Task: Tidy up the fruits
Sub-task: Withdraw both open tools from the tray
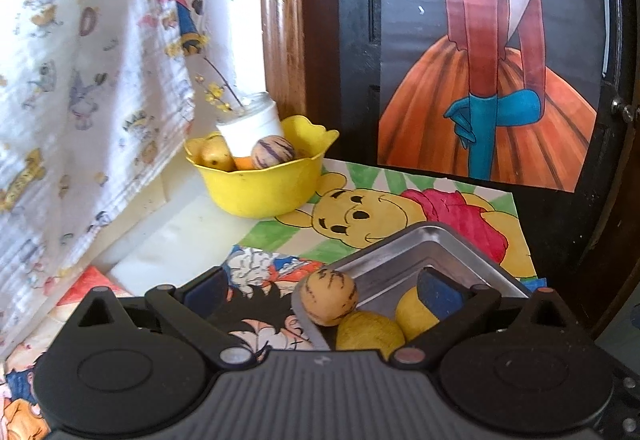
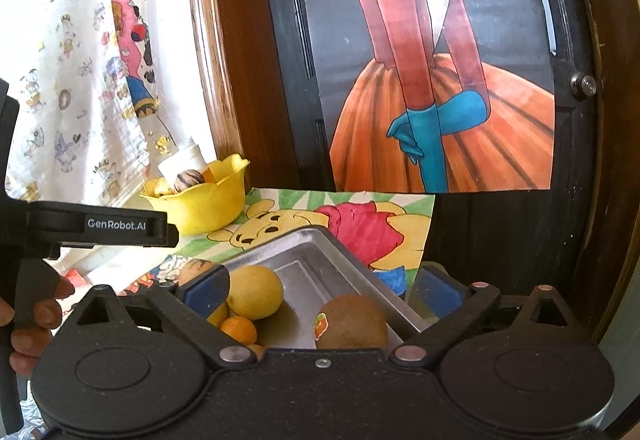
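A metal tray (image 1: 404,252) (image 2: 316,260) holds several fruits: a striped tan fruit (image 1: 329,296) at its left rim, two yellow fruits (image 1: 370,332) (image 2: 254,292), a small orange (image 2: 239,330) and a brown kiwi (image 2: 352,322) with a sticker. A yellow bowl (image 1: 264,179) (image 2: 204,207) farther back left holds a striped fruit (image 1: 273,151), a yellow fruit (image 1: 216,155) and a white jar. My left gripper (image 1: 320,294) is open, its fingers straddling the striped tan fruit. My right gripper (image 2: 320,290) is open over the tray, straddling the yellow fruit and kiwi.
Cartoon drawings (image 1: 360,215) cover the table. A dark door with a poster (image 1: 492,59) stands behind. A patterned cloth (image 1: 80,99) hangs at left. The left hand-held gripper body (image 2: 92,228) shows at the left of the right wrist view.
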